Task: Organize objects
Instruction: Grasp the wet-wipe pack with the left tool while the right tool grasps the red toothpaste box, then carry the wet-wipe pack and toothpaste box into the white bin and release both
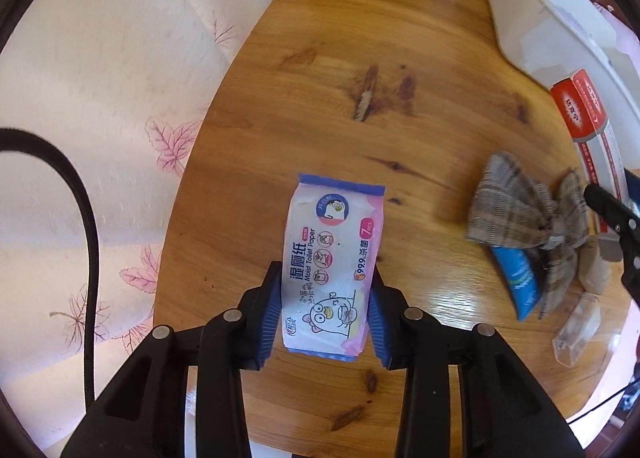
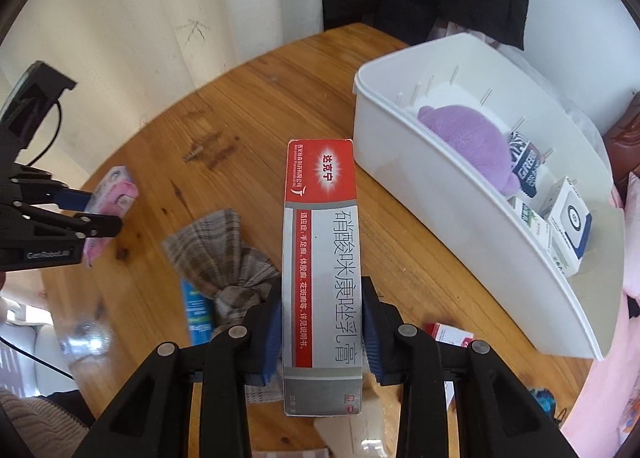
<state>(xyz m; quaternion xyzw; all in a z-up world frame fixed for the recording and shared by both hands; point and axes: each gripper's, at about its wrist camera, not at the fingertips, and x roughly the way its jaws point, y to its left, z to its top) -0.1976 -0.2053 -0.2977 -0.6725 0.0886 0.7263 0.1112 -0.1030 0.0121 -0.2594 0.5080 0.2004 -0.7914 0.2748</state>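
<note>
A white and pink wet wipes pack (image 1: 336, 226) lies on the round wooden table (image 1: 360, 38). My left gripper (image 1: 324, 298) points straight down with its blue pads pressed on the pack's near end; the right wrist view shows this gripper (image 2: 104, 210) on the pack (image 2: 120, 186) at the left. My right gripper (image 2: 322, 314) is shut on a long red and grey cream box (image 2: 320, 198), held above the table and pointing at the white bin (image 2: 460, 218). The same box (image 1: 580, 106) appears at the right edge of the left wrist view.
The bin holds a purple plush (image 2: 468, 138) and several small boxes (image 2: 568, 218). A plaid cloth bow (image 2: 224, 254) lies over a blue tube (image 2: 196, 310) below the held box. A clear plastic piece (image 1: 576, 330) and a small red box (image 2: 448, 334) lie nearby.
</note>
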